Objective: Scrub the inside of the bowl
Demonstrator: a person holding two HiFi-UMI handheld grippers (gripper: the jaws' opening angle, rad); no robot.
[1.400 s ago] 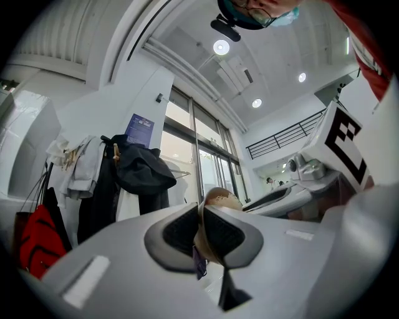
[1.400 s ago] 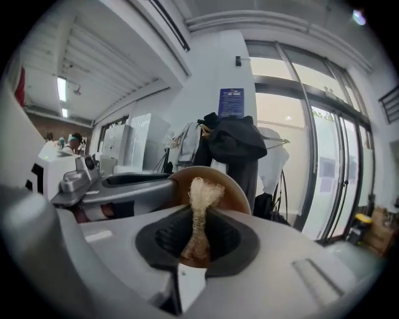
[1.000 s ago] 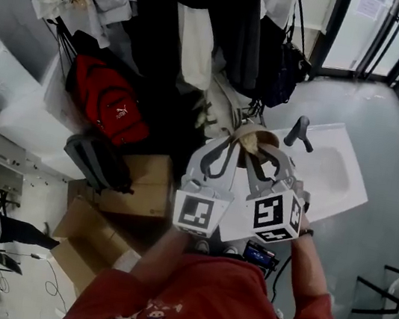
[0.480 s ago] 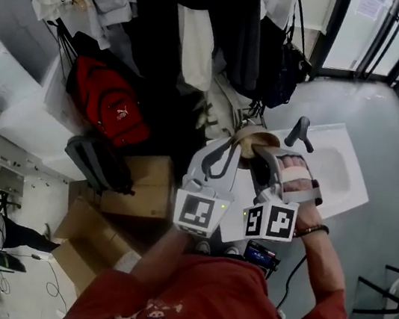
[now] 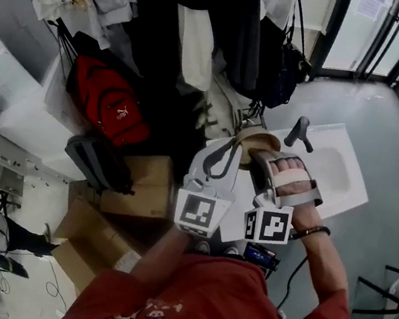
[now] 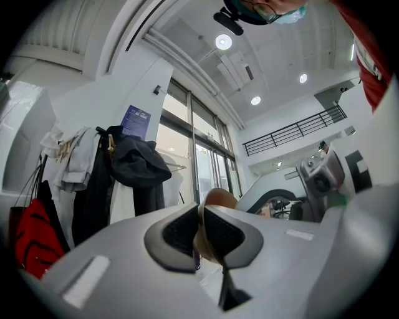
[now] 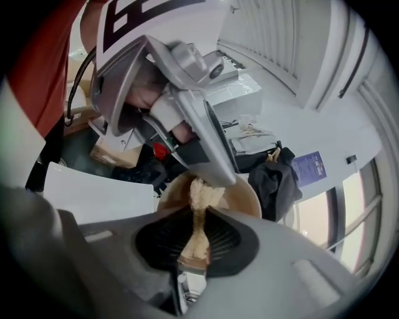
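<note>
The left gripper (image 5: 237,143) is clamping its jaws on the rim of the tan bowl (image 5: 255,137), holding it in the air just off the left end of the white sink top (image 5: 346,189). The right gripper (image 7: 198,232) is pinching a beige scrub pad (image 7: 203,194) inside the bowl. To scrub well, I'd say the pad should be pressing on the inner wall and sweeping round while the left grip is bracing firmly.

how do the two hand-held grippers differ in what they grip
The left hand-held gripper clamps the rim of the tan bowl; the right hand-held gripper clamps a fibrous scrub pad that reaches into it. Left's marker cube shows one face to the head view, right's two. Both are shut.
</note>
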